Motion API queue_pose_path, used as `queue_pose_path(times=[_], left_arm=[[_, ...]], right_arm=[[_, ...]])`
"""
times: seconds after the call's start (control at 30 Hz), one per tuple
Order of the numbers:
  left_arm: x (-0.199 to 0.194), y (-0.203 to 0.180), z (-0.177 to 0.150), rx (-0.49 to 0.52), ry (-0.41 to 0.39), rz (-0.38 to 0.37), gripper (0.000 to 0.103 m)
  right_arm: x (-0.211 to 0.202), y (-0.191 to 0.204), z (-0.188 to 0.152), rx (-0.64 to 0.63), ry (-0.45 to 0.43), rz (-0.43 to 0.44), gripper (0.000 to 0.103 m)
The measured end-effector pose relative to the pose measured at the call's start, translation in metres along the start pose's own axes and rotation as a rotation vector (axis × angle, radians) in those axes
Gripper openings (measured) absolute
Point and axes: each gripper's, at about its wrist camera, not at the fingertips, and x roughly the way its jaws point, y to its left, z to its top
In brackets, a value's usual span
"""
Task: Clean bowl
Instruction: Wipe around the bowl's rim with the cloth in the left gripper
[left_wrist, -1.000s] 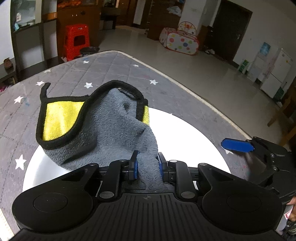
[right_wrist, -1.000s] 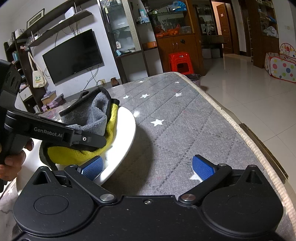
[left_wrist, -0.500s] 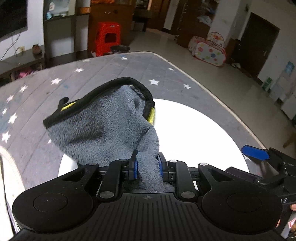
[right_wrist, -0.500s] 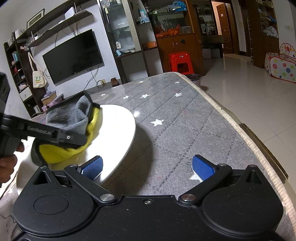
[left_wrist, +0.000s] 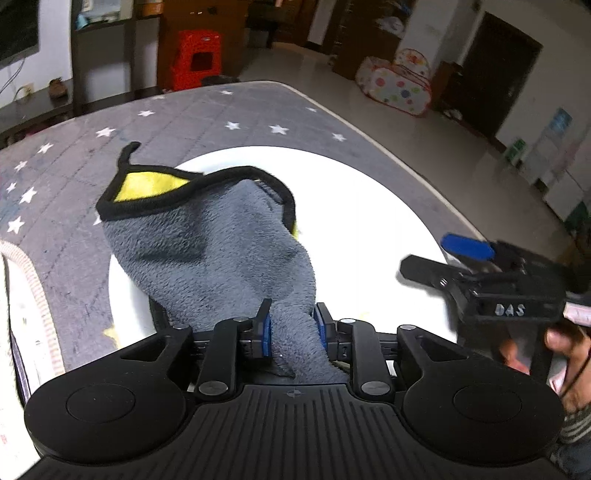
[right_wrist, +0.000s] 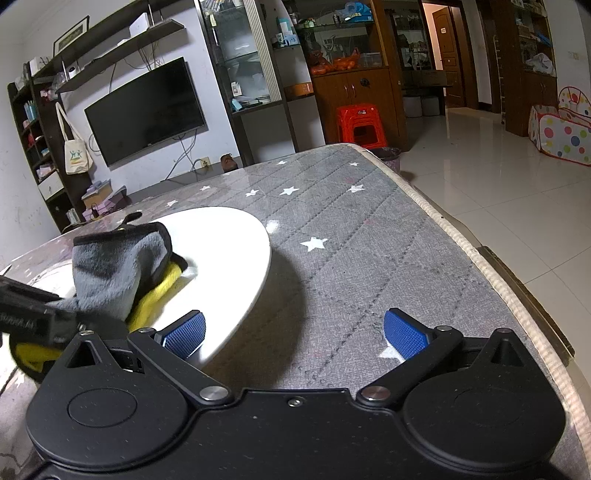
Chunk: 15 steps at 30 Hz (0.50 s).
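A wide white bowl (left_wrist: 369, 221) lies on a grey star-patterned table cover (right_wrist: 351, 258). A grey cloth with a yellow underside and black hem (left_wrist: 207, 251) is bunched on the bowl's left part. A twisted tail of it runs back between the blue pads of my left gripper (left_wrist: 291, 328), whose jaws are opening while the pads still touch the cloth. In the right wrist view the cloth (right_wrist: 110, 269) sits on the near-left part of the bowl (right_wrist: 229, 236). My right gripper (right_wrist: 295, 332) stands open low at the bowl's right rim, one pad over the rim, the other over the cover.
The table's piped edge (right_wrist: 461, 240) runs along the right, with tiled floor beyond it. A hand (left_wrist: 565, 354) holds the right gripper (left_wrist: 439, 256) at the bowl's right side. A white sheet (left_wrist: 18, 314) lies past the cover's left edge.
The left gripper has dragged the cloth across the bowl toward its near-left side, baring more of the white surface. The right gripper has stayed put.
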Motion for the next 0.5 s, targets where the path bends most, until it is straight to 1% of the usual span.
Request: queue_pose_path(times=[0.1,0.23,0.3,0.5], left_arm=[[0.003,-0.006,0.000,0.033,0.001,-0.023,0.027],[0.007,-0.015,-0.002,0.091,-0.004,-0.046,0.032],[0.011,-0.018,-0.004,0.119,-0.010,-0.063,0.032],[0.025,-0.018,0.004,0.136,-0.014,-0.101,0.032]], right_arm=[[0.000,0.000,0.000,0.000,0.000,0.000,0.103],[0.000,0.000,0.000,0.000,0.000,0.000,0.103],[0.000,0.000,0.000,0.000,0.000,0.000,0.103],[0.000,-0.001,-0.001,0.000,0.000,0.000,0.103]])
